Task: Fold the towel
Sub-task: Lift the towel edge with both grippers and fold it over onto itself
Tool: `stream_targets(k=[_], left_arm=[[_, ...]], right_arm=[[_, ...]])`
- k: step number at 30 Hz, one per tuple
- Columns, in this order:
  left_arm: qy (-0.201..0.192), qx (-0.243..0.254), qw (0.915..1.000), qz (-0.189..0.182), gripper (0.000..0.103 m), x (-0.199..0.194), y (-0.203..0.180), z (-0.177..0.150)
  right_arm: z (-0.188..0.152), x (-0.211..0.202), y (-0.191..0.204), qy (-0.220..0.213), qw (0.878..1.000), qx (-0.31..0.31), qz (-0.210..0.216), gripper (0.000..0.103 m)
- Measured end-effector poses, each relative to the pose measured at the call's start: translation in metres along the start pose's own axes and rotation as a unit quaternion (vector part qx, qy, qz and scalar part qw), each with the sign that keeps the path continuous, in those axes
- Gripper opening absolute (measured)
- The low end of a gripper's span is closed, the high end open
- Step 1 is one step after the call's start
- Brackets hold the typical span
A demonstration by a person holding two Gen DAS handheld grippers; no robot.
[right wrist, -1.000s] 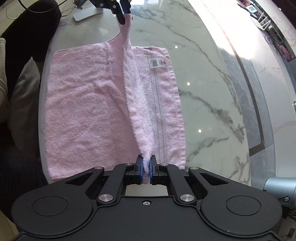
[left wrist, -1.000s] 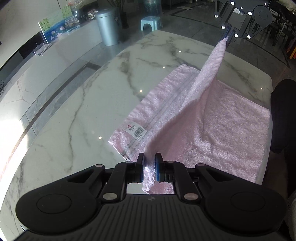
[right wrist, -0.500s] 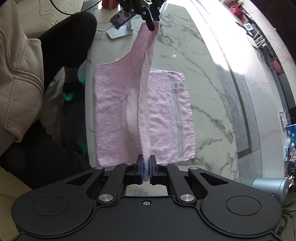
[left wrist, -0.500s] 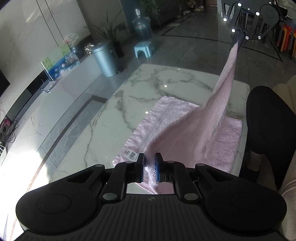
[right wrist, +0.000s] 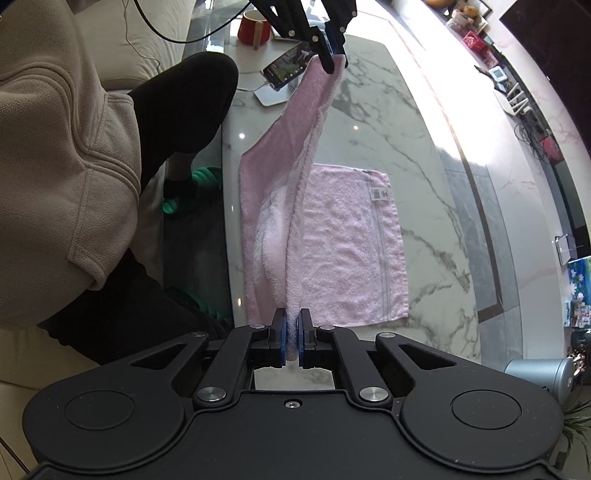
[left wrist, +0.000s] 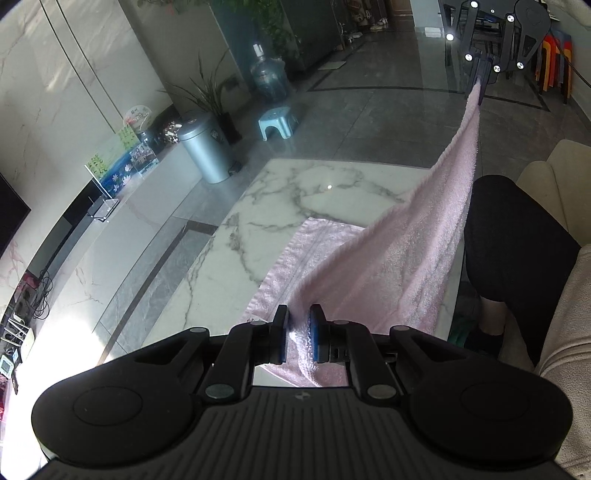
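A pink towel [right wrist: 343, 240] lies partly on the white marble table [right wrist: 413, 155], its labelled part flat. My left gripper [left wrist: 297, 334] is shut on one corner of the towel [left wrist: 399, 258]. My right gripper [right wrist: 291, 338] is shut on the other corner of the same edge. Both hold that edge high above the table, stretched taut between them, with the cloth hanging down to the table's near edge. Each gripper shows in the other's view, the right one [left wrist: 480, 86] and the left one [right wrist: 334, 61].
A person's dark-trousered leg [right wrist: 184, 110] and beige top [right wrist: 55, 166] are beside the table's near edge. A phone on a stand [right wrist: 284, 74] and a red mug [right wrist: 253, 31] stand at the table's end. A grey bin [left wrist: 207, 151] and stool [left wrist: 275, 123] are on the floor.
Both grippers have risen well above the table with the towel edge. More of the towel has peeled off the table and the lifted edge has come toward the person's side.
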State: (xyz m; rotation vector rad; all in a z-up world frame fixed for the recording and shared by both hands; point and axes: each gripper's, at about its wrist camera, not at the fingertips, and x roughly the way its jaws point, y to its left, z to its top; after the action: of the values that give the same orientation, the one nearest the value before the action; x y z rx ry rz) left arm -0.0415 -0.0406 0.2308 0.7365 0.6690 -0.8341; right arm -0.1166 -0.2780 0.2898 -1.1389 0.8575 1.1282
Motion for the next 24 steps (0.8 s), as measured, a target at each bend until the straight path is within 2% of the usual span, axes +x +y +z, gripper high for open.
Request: stream_targets(k=[6, 14, 24], left_arm=[[0.006, -0.003, 1.0, -0.004, 0.01, 0.01, -0.001, -0.006], [0.016, -0.034, 0.9993, -0.002, 0.012, 0.039, 0.02, -0.015], [0.041, -0.071, 0.9965, -0.012, 0.012, 0.089, 0.063, -0.024]], right_arm=[[-0.003, 0.016, -0.005, 0.009, 1.0, 0.006, -0.009, 0.004], [-0.005, 0.052, -0.041, 0.024, 0.996, 0.056, -0.058, 0.004], [-0.007, 0.111, -0.094, 0.038, 0.994, 0.085, -0.05, 0.004]])
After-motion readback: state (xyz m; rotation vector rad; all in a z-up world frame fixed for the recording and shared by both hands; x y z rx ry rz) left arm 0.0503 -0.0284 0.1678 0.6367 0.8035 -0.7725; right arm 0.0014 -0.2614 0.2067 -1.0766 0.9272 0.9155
